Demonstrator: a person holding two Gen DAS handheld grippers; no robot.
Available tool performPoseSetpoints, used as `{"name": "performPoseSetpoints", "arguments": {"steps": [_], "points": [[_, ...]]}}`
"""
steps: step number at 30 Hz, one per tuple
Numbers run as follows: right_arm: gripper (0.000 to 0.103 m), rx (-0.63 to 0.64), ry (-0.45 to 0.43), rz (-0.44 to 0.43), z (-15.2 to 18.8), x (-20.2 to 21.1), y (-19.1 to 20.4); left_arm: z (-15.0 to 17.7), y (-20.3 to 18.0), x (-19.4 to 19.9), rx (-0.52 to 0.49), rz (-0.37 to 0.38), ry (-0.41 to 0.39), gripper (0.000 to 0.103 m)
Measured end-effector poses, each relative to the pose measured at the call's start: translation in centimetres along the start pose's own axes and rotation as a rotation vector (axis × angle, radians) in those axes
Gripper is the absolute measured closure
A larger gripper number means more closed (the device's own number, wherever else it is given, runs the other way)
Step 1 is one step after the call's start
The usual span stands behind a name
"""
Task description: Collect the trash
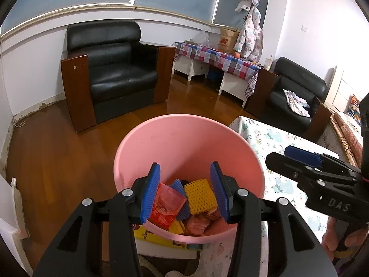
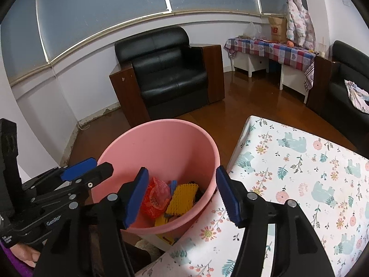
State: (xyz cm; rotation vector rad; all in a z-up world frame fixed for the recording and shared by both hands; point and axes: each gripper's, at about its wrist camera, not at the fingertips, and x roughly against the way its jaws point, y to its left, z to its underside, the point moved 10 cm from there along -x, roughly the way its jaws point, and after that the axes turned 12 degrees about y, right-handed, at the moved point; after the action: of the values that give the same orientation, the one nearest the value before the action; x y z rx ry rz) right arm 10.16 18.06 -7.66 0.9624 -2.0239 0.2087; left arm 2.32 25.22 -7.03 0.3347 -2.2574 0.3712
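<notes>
A pink bin (image 1: 184, 143) stands on the floor beside the table; it also shows in the right wrist view (image 2: 161, 143). Inside lie a yellow foam net (image 1: 199, 196), a red wrapper (image 1: 167, 204), blue foam pieces and pink scraps. The same yellow net (image 2: 183, 198) and red wrapper (image 2: 155, 195) show in the right wrist view. My left gripper (image 1: 185, 191) is open and empty above the bin's near rim. My right gripper (image 2: 182, 195) is open and empty over the bin's right edge and the table corner. Each gripper shows in the other's view, the right (image 1: 299, 161) and the left (image 2: 85, 168).
A table with a floral cloth (image 2: 299, 173) stands right of the bin. A black armchair (image 1: 110, 69) stands behind on the wooden floor (image 1: 57, 157). A second armchair (image 1: 295, 97) and a bench with a checked cloth (image 1: 219, 57) are at the back right. A yellow box (image 1: 156, 237) lies under the bin.
</notes>
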Motion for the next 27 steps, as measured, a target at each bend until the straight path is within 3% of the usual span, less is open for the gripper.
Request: {"name": "performPoseSetpoints", "arguments": {"steps": [16, 27], "points": [[0.031, -0.016, -0.030, -0.020, 3.0, 3.9, 0.4, 0.5, -2.8, 2.1, -0.014, -0.019, -0.011, 0.057], [0.028, -0.028, -0.067, 0.017, 4.9, 6.3, -0.5, 0.9, -4.6, 3.7, -0.040, -0.041, -0.035, 0.057]]}}
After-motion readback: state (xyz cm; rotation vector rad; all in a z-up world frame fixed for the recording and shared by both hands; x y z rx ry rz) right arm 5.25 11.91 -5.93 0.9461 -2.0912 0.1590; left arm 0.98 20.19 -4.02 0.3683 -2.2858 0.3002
